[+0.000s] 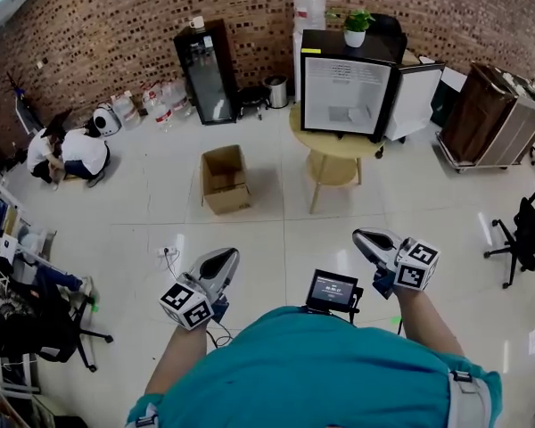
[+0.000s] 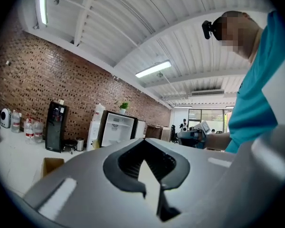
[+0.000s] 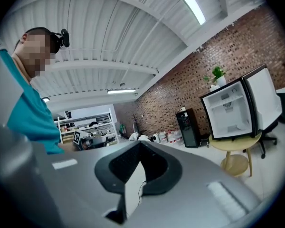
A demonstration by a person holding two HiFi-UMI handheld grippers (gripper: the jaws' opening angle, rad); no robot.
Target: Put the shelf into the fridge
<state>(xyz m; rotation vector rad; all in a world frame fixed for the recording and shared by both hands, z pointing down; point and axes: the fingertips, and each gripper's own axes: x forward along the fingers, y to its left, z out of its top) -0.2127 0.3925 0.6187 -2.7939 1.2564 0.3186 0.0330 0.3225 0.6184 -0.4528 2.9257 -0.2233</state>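
Left gripper (image 1: 225,259) and right gripper (image 1: 363,237), jaws shut, empty, are being held well before the fridge (image 1: 339,83); level aim is being advised.

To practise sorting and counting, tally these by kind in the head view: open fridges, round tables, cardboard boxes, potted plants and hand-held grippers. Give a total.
Open fridge: 1
Round table: 1
Cardboard box: 1
Potted plant: 1
Grippers: 2 (left gripper, right gripper)
Total: 6

I'm in an open lab-workshop hall: red brick wall (image 1: 116,25), glossy white floor (image 1: 276,230), white ribbed ceiling (image 2: 133,27) with tube lights (image 2: 153,69), black swivel office chair (image 1: 528,226), open brown cardboard box (image 1: 225,178), black mini fridge (image 1: 346,87) on a round wooden worktop (image 1: 314,145).
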